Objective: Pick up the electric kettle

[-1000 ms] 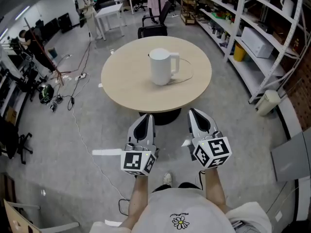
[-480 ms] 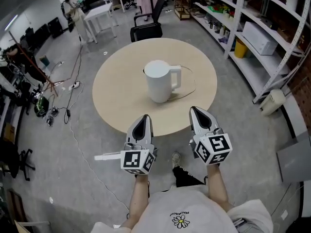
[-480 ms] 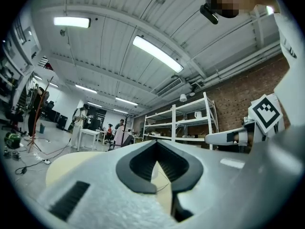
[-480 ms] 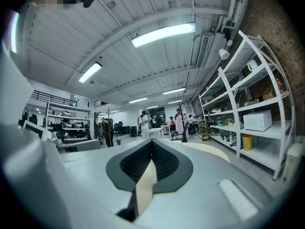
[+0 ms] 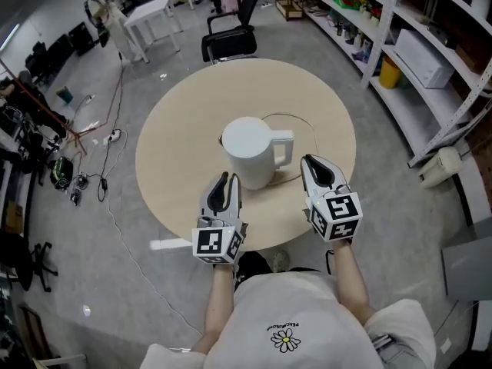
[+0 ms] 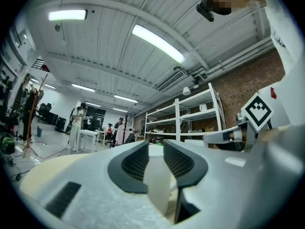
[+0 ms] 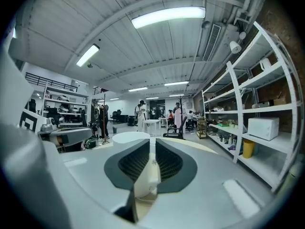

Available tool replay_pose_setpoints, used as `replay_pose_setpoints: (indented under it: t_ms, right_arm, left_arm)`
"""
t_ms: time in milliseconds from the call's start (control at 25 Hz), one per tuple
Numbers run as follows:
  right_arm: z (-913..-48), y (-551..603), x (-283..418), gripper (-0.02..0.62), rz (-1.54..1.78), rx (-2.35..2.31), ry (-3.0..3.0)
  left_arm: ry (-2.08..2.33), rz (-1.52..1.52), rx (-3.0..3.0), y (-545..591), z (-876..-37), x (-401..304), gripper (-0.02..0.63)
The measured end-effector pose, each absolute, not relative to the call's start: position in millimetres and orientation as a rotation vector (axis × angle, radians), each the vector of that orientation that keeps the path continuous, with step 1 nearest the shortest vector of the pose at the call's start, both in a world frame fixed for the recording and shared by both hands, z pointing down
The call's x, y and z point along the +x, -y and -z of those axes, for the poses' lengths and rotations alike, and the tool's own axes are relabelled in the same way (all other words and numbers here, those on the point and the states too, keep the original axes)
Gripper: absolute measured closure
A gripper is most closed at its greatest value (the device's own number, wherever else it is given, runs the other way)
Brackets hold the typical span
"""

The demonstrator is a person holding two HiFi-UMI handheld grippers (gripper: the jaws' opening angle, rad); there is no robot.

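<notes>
The white electric kettle [image 5: 247, 154] stands upright on the round beige table [image 5: 177, 137], close to the middle and a little toward the near edge, where the person stands. Its handle [image 5: 285, 147] points to the side of the metal shelves [image 5: 430, 44], and its thin cord [image 5: 296, 120] lies in a loop on the tabletop behind it. Both grippers are above the near edge of the table and point toward the kettle. The left gripper [image 5: 223, 178] is just in front of the kettle's body. Its jaws are opening, with only a narrow gap between them so far; nothing is inside this gap, and the white kettle shows through it from beyond. The right gripper [image 5: 310, 162] is near the handle, slightly to its outer side, and I cannot see that it touches it. Its jaws are clenched together on nothing. Beyond the far edge of the table there is a black office chair [image 5: 231, 41], and farther back a small white table [image 5: 150, 14]. Cables [image 5: 108, 152] lie across the grey floor on the left side.
</notes>
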State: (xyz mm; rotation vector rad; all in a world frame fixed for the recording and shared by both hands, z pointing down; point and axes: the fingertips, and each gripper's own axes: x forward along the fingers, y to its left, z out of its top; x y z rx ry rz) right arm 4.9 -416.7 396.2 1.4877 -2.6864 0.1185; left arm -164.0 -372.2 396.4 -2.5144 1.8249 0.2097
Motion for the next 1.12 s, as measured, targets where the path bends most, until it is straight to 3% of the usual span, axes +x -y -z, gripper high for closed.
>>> replay_pose_setpoints:
  t_ms: [40, 160, 400, 840, 1120]
  right_arm:
    - [-403.2, 426.7, 0.5, 0.541, -0.135, 1.469, 2.682]
    - [-425.9, 455.1, -12.1, 0.498, -0.185, 1.448, 2.656]
    - [-476.7, 499.8, -24.3, 0.442, -0.285, 1.439, 2.555]
    - [-526.7, 539.7, -45.2, 0.437, -0.331, 1.43, 2.428]
    - [-540.9, 554.2, -44.6, 0.506, -0.28, 1.447, 2.369]
  left_arm:
    - [-1.81, -0.198, -2.527, 379.5, -401.2, -163.1, 0.486]
    - [-1.798, -0.181, -2.578, 402.3, -422.3, -166.9, 0.373]
    - [-1.738, -0.045, -2.736, 440.2, -477.3, -161.5, 0.237]
    - [-1.594, 0.071, -2.912, 480.5, -522.5, -153.0, 0.111]
    - [-1.54, 0.043, -2.952, 488.9, -530.3, -148.2, 0.063]
